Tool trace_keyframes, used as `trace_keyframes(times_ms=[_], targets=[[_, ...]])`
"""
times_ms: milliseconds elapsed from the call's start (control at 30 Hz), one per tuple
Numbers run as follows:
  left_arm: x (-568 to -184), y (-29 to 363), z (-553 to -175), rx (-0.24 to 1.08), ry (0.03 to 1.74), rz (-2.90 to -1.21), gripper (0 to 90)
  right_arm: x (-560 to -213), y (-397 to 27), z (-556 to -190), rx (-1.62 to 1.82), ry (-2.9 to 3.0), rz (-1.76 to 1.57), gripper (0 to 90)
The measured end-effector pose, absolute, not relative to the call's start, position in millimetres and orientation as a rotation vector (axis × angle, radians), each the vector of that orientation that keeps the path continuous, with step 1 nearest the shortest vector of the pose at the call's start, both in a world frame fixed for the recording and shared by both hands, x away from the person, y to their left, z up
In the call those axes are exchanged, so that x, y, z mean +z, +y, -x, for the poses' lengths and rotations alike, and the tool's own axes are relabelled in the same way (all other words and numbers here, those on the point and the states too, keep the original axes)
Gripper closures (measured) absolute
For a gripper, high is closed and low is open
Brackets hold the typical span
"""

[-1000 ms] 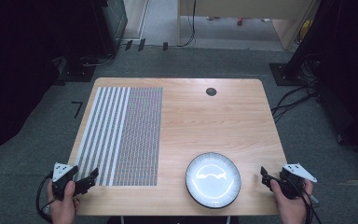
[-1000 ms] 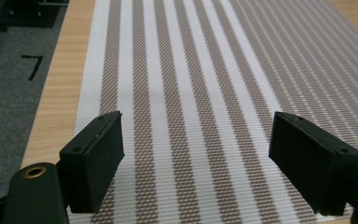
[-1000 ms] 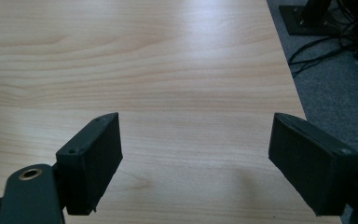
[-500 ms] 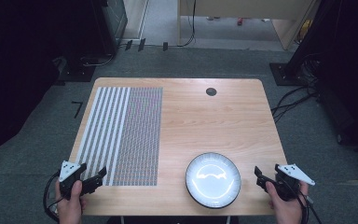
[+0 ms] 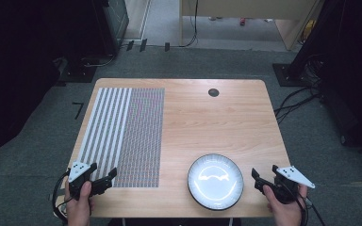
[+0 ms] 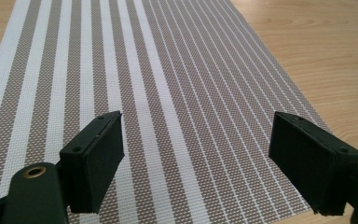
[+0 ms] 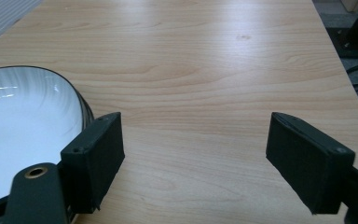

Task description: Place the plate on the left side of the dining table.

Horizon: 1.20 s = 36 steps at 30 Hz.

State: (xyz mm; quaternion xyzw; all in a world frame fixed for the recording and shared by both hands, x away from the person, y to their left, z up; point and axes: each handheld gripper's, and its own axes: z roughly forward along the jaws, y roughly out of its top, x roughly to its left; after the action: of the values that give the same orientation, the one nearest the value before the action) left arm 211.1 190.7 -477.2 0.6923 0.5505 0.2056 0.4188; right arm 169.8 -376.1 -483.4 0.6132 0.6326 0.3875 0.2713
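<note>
A striped woven placemat [image 5: 122, 134] lies flat on the left half of the wooden table [image 5: 207, 122]. A white plate with a dark rim [image 5: 215, 181] sits near the front edge, right of centre. My left gripper [image 5: 107, 179] hovers open over the placemat's near corner; in the left gripper view the placemat [image 6: 168, 102] spreads out between the wide jaws of that gripper [image 6: 209, 161]. My right gripper [image 5: 257, 181] is open just right of the plate, nothing held. In the right gripper view the plate [image 7: 23, 130] lies beside the left jaw of the gripper [image 7: 205, 161].
A small dark round cable hole [image 5: 213, 92] marks the table's far side. Cables [image 5: 297, 101] run over the grey carpet to the right. Dark equipment stands at the far left and right of the room.
Both grippers have moved inward and a little forward: the left one to the right onto the placemat's corner, the right one to the left toward the plate. Both stayed open.
</note>
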Motion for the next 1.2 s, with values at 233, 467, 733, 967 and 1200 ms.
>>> trace_keyframes(times_ms=[233,467,733,967,1200], targets=[[-471,175,-211,0.505,1.339,-1.751,17.8,-479,-369,-168,1.063,1.709,-1.630,19.7],[-466,154,-212,0.489,1.287,-1.775,17.8,-478,-362,-167,1.070,1.720,-1.625,20.7],[-462,136,-214,0.471,1.254,-1.787,17.8,-478,-358,-166,1.075,1.730,-1.626,22.1],[-462,112,-216,0.441,1.212,-1.803,17.8,-477,-353,-166,1.063,1.720,-1.636,26.5],[-461,87,-216,0.410,1.172,-1.818,17.8,-476,-350,-166,1.075,1.700,-1.653,30.8]])
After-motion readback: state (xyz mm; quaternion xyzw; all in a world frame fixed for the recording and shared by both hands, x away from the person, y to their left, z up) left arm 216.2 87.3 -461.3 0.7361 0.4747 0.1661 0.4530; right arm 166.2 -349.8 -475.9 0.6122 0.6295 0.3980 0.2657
